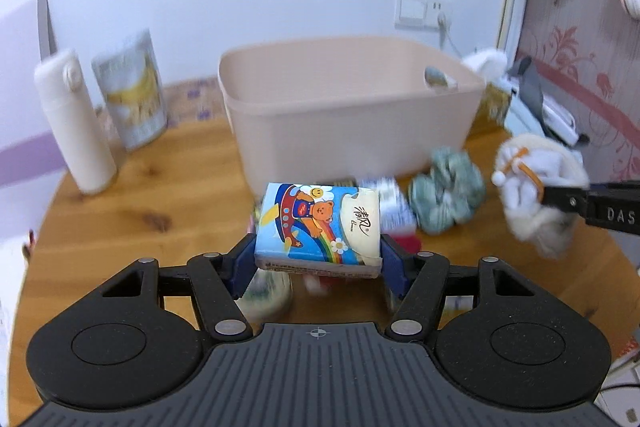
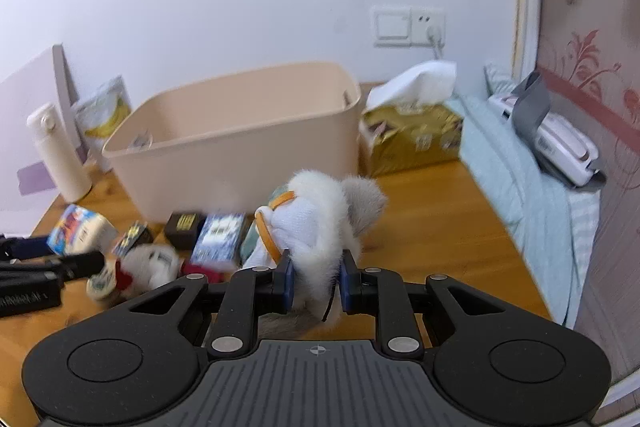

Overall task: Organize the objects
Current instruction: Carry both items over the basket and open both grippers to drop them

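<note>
My left gripper [image 1: 318, 269] is shut on a tissue pack [image 1: 318, 227] printed with a cartoon bear, lifted above the wooden table [image 1: 160, 195]. My right gripper [image 2: 316, 285] is shut on a white plush toy [image 2: 320, 223] with an orange strap, also off the table; the same plush toy [image 1: 532, 195] shows at the right of the left wrist view. A beige plastic bin [image 1: 348, 111] stands behind both, its inside mostly hidden; the bin [image 2: 240, 143] sits left of centre in the right wrist view. On the table lie a green scrunchie [image 1: 444, 195], a blue box [image 2: 220, 239] and small dark boxes [image 2: 182, 227].
A white bottle [image 1: 74, 119] and a banana-print pouch [image 1: 130, 91] stand at the table's far left. A gold tissue box [image 2: 412, 135] sits right of the bin. A bed with a pale blue cover [image 2: 520, 179] borders the table's right edge. A wall socket [image 2: 408, 27] is behind.
</note>
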`<state>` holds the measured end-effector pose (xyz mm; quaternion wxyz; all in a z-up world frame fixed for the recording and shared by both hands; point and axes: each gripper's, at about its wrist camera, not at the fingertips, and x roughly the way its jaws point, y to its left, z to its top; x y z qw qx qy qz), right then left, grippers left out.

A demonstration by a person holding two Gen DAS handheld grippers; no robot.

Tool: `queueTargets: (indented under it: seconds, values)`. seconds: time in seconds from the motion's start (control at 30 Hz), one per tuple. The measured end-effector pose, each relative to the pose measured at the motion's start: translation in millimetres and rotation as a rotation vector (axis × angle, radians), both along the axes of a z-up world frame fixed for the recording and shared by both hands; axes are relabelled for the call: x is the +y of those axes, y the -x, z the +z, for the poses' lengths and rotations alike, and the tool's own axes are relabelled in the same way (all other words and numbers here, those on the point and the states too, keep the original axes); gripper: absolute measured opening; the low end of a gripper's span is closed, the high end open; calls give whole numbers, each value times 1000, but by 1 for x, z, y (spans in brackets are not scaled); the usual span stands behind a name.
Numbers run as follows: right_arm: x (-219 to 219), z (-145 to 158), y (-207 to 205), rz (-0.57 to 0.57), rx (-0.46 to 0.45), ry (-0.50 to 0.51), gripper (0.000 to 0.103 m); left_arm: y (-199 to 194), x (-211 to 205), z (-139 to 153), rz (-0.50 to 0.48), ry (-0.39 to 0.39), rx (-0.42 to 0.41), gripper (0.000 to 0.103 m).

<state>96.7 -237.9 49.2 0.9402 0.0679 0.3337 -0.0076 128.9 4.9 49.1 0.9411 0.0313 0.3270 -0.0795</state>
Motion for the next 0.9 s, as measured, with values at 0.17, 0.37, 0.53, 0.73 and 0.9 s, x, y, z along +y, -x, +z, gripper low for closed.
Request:
queueTargets:
  seconds: [0.17, 0.37, 0.53, 0.73, 0.9]
  values:
    - [-14, 18, -9, -29, -54, -14, 21, -16, -2, 26, 4, -2, -79, 65]
    - [-26, 38, -24, -47, -110, -22, 21, -39, -10, 43, 2, -15, -115, 65]
    - [-35, 47, -42, -46, -130, -64, 21, -59, -7, 54, 13, 2, -126, 65]
    - [-35, 54, -64, -33, -146, -67, 21, -85, -11, 66, 34, -17, -165, 65]
    - [-34, 60, -85, -23, -166, -65, 21, -108, -19, 69, 26, -40, -164, 65]
